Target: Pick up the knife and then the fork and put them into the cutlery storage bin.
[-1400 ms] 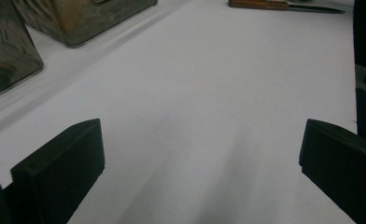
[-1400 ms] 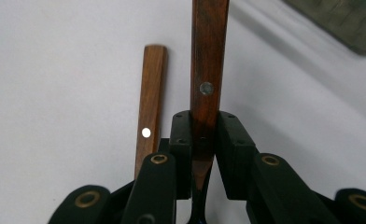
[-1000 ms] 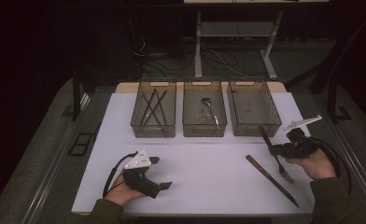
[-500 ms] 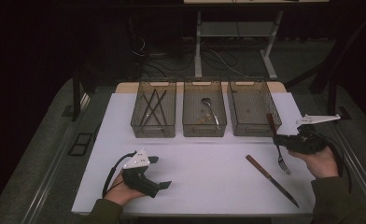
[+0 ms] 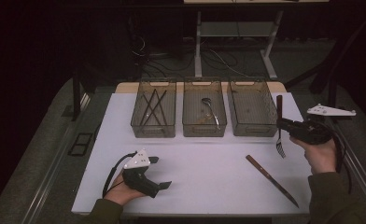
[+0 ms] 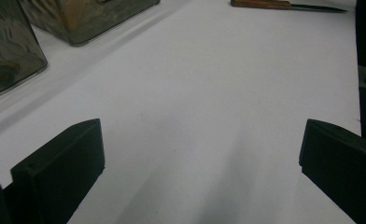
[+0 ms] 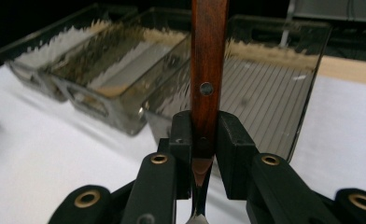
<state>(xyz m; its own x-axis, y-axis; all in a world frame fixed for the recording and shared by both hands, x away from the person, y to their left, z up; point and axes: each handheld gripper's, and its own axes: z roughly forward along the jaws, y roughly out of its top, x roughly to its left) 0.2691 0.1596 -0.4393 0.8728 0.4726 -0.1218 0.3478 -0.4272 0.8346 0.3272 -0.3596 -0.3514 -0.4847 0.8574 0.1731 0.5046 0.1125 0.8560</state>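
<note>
Since the fork (image 5: 279,125) is pinched by its wooden handle low down, just above where the wood meets the metal neck, most of the handle stands free above the pads and the tines hang below. In the right gripper view the handle (image 7: 208,70) runs straight up between the jaws, rivet showing, pads tight on both flat faces. Judgement: light, rigid, not fragile. Wood gives decent friction; the steel neck would be the slippery bit, so the handle is the right place to hold. With a narrow pinch it could pivot like a pendulum if swung fast. A mid-handle grip would balance better.

Right gripper (image 5: 284,125) holds it off the table (image 5: 209,186), beside the right edge of the right-hand bin (image 5: 251,109), tines down and handle top near the bin's rim height. That bin looks empty from above. Middle bin (image 5: 204,108) holds a spoon (image 5: 211,111), left bin (image 5: 154,110) holds dark sticks, probably chopsticks (image 5: 151,106). So the likely drop is the right-hand bin.

A knife (image 5: 270,179) with matching wooden handle lies on the table near the right hand, not touched.

Left gripper (image 5: 155,173) rests at the near-left of the table, jaws wide apart, nothing between them.
</note>
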